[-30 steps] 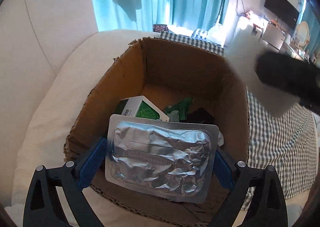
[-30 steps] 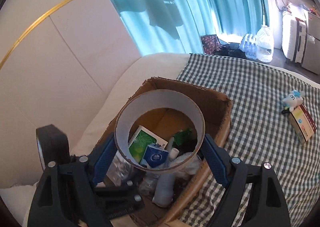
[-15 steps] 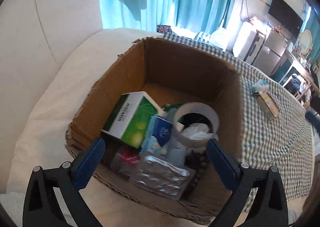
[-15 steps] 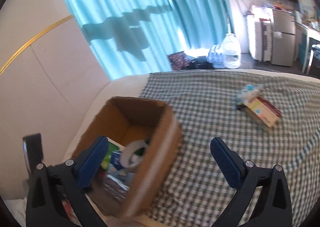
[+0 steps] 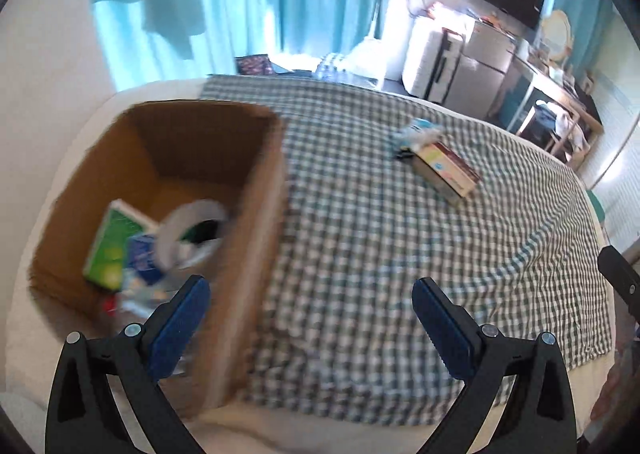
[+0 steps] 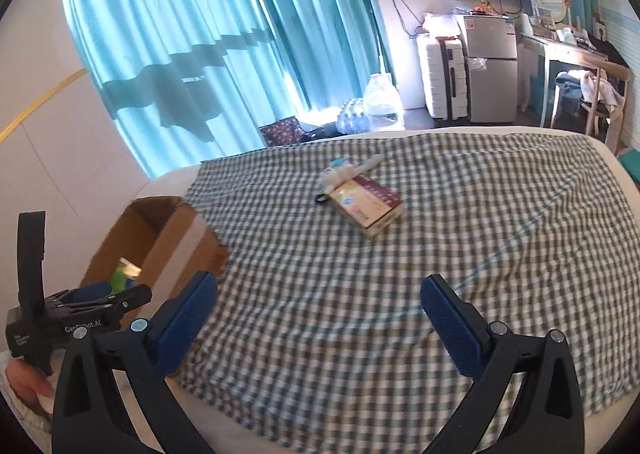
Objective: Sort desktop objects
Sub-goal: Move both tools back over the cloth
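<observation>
A cardboard box [image 5: 256, 214] stands at the left of a checked cloth [image 5: 380, 254]. It holds a green carton [image 5: 108, 242], a tape roll [image 5: 188, 230] and other items. My left gripper [image 5: 312, 318] is open and empty, beside the box's right wall. My right gripper [image 6: 318, 318] is open and empty above the cloth. A small red-and-white box [image 6: 366, 206] lies on the cloth with a small white-and-blue toy [image 6: 340, 172] at its far end. They also show in the left wrist view [image 5: 444, 170]. The cardboard box [image 6: 160, 238] and the left gripper [image 6: 80, 314] appear at the right wrist view's left.
The cloth covers a white bed [image 6: 168, 178]. Teal curtains [image 6: 200, 34] hang behind. A small fridge [image 6: 488, 66], a suitcase [image 6: 440, 78] and water bottles [image 6: 380, 102] stand on the floor beyond the bed.
Both grippers let go: the foil blister pack and the tape roll now lie in the box. Both grippers have swung right, toward the cloth and the small box.
</observation>
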Tool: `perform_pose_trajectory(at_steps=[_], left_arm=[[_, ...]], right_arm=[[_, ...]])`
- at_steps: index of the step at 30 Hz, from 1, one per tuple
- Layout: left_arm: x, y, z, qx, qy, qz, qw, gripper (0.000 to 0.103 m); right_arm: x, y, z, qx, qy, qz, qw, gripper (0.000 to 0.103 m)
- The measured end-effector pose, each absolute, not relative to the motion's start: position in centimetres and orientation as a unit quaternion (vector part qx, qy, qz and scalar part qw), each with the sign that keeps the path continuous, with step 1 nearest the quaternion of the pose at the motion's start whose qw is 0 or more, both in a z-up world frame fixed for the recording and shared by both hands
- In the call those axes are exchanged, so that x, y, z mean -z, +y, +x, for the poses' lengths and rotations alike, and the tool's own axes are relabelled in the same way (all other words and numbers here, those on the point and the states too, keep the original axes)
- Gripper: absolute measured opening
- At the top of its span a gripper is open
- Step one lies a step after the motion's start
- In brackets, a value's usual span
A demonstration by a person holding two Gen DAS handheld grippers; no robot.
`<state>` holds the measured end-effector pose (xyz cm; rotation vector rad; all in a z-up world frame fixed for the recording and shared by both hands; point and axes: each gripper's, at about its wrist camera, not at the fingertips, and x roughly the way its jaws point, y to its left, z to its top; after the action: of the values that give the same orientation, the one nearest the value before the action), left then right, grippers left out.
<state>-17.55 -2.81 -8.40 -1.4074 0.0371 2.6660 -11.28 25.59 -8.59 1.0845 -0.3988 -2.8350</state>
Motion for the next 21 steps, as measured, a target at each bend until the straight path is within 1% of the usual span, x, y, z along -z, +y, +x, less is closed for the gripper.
perform_pose_trajectory(at_steps=[4,7,13,17,20,21], left_arm=[[10.9,1.8,-20.4,-0.876,0.027,-0.478,0.064,0.103],[12.9,4.2,-23.4,-0.869,0.033,-0.49,0.061,0.103],[16.1,6.4,-29.4,-0.864,0.032,-0.5,0.044,0.103],[17.6,6.8,-32.6,-0.864,0.054,-0.5,0.021,0.103],[19.0,6.4,-34.4,-0.859,0.057,-0.508,0.01,0.103],[19.5,6.2,-34.9,-0.858,0.055,-0.51,0.007,0.103]], right_arm=[[9.6,27.3,-13.5,0.928,-0.088,0.359,0.037,0.102],[11.3,28.4,-16.2,0.925,-0.07,0.37,0.058,0.102],[15.8,27.9,-25.6,0.913,-0.01,0.396,0.095,0.102],[19.4,27.4,-31.5,0.895,-0.008,0.428,0.126,0.102],[22.0,27.4,-34.6,0.886,0.011,0.448,0.117,0.102],[23.0,27.6,-35.4,0.879,0.003,0.46,0.124,0.102]])
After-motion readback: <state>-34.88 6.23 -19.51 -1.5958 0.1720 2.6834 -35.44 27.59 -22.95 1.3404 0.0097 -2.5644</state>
